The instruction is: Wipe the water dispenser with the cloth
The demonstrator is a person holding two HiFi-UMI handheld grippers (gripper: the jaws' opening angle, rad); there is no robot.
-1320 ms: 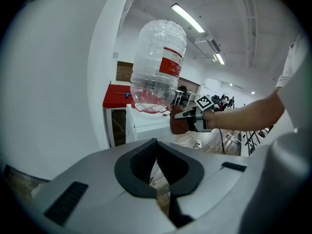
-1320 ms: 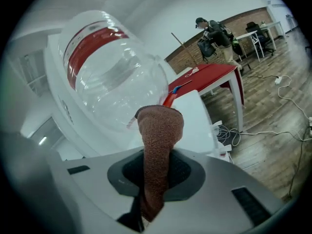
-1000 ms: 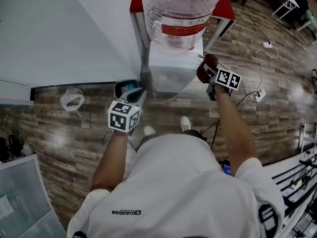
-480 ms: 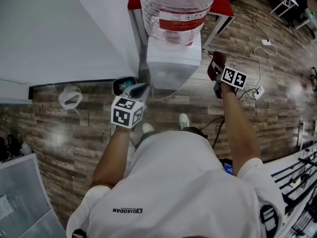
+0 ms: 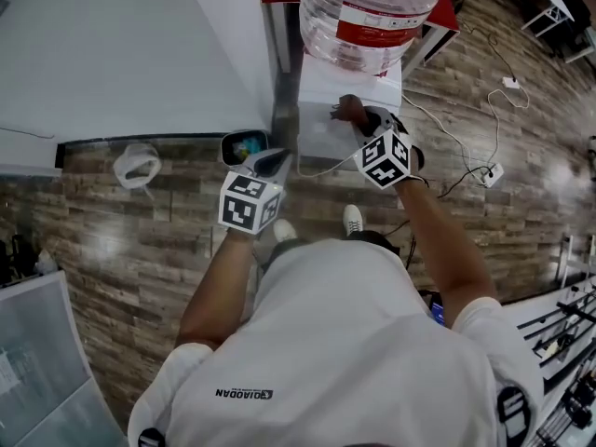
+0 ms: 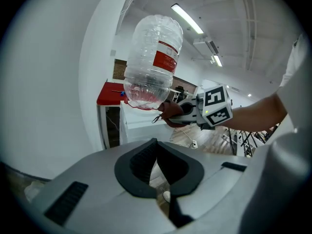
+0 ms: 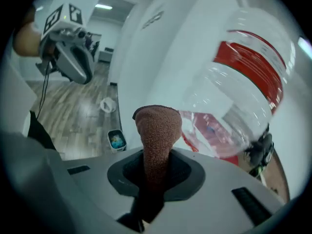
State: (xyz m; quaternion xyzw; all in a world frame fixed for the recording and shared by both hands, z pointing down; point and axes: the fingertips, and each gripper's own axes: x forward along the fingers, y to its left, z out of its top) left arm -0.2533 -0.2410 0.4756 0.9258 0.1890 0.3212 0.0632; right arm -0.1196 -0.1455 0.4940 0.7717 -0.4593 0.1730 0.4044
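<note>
1 clamped cloth (image 5: 347, 109), water dispenser (image 5: 321, 136) top edge

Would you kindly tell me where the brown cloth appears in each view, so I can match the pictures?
Head view: cloth upper middle, over the white dispenser top, just below the bottle.
Left gripper view: cloth at centre, under the bottle, held by the right gripper.
Right gripper view: cloth at centre, upright between the jaws.
Shared landmark: the red-labelled bottle.
</note>
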